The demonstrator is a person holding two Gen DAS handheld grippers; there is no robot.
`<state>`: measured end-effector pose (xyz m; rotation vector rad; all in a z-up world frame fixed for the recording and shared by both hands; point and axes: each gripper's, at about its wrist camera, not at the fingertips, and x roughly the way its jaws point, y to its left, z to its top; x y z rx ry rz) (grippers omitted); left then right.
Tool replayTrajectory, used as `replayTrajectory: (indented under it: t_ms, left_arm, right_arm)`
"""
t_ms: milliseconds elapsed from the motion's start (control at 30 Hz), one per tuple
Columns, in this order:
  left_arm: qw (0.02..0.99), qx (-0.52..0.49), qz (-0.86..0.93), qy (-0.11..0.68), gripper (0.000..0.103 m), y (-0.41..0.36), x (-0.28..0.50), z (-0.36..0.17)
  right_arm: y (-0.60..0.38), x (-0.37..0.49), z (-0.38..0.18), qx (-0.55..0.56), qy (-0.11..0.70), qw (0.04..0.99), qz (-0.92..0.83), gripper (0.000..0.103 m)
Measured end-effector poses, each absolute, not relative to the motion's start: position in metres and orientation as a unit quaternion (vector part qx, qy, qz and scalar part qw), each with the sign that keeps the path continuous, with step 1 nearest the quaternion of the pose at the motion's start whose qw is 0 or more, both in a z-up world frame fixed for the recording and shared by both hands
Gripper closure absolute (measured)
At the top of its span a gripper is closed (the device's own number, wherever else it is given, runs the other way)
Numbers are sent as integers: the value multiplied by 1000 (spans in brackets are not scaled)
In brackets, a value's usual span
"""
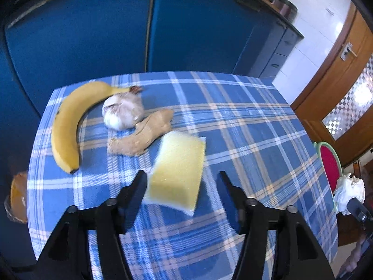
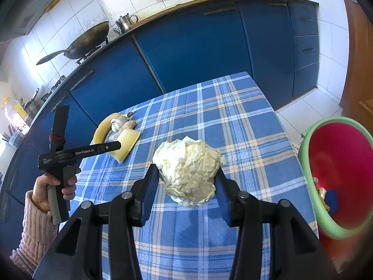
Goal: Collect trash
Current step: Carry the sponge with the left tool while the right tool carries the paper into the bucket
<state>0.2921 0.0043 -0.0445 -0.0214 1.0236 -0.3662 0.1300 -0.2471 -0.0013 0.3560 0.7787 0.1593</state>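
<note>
My right gripper (image 2: 186, 175) is shut on a crumpled white paper ball (image 2: 188, 170) and holds it above the blue checked tablecloth (image 2: 233, 121). The ball also shows at the right edge of the left wrist view (image 1: 349, 193). My left gripper (image 1: 183, 179) is open, its jaws on either side of the near end of a yellow sponge (image 1: 178, 170) that lies on the cloth. In the right wrist view the left gripper (image 2: 116, 145) reaches over the sponge (image 2: 127, 142). A red bin with a green rim (image 2: 335, 170) stands at the table's right, with some trash inside.
A banana (image 1: 67, 121), a garlic bulb (image 1: 122, 112) and a ginger root (image 1: 142, 135) lie at the table's far left. Blue kitchen cabinets (image 2: 198, 44) stand behind the table. A wooden door (image 1: 338, 88) is at the right.
</note>
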Motion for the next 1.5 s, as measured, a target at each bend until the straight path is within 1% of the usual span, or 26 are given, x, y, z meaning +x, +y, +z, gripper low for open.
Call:
replayTrajectory:
  t_ms: [200,400,600,667,700,733,900,1033,1233,1500]
  left_arm:
    - [853,20,-164,495,37,-12,296,-53]
    - [862,79,-128,484,37,-24,294,-61]
    - [864,74,-111,485,38,-18,299,-64]
    - [866,72,-100,484,48,-15,300,-65]
    - [868,74,-94,482,60,-14,300,-65]
    - [869,73,-90,481,64,-12,300,-65]
    - [873,43,-96,475,74,-3,297,-58]
    - [874,14,-121,470,75,-6,285,-47]
    - [879,-5,-172,444,76,-31,254,-20]
    - [877,2,-251,409,76,-84,208,12]
  right_arm:
    - [-250,126,-1,175,377,906,77,54]
    - [-254,123,-2,178,377,906,75,54]
    - [-257,121,-4,184,379,904,71,54]
    - [-259,119,-4,184,379,904,69,54]
    - [-259,119,-4,185,379,904,68,54]
    - [-260,119,-4,185,379,904,67,54]
    - [-263,116,-4,189,378,904,64,54]
    - [-268,109,-2,192,373,906,60,53]
    - [-284,92,3,201,362,909,40,53]
    - [-319,67,5,220,350,911,-3,53]
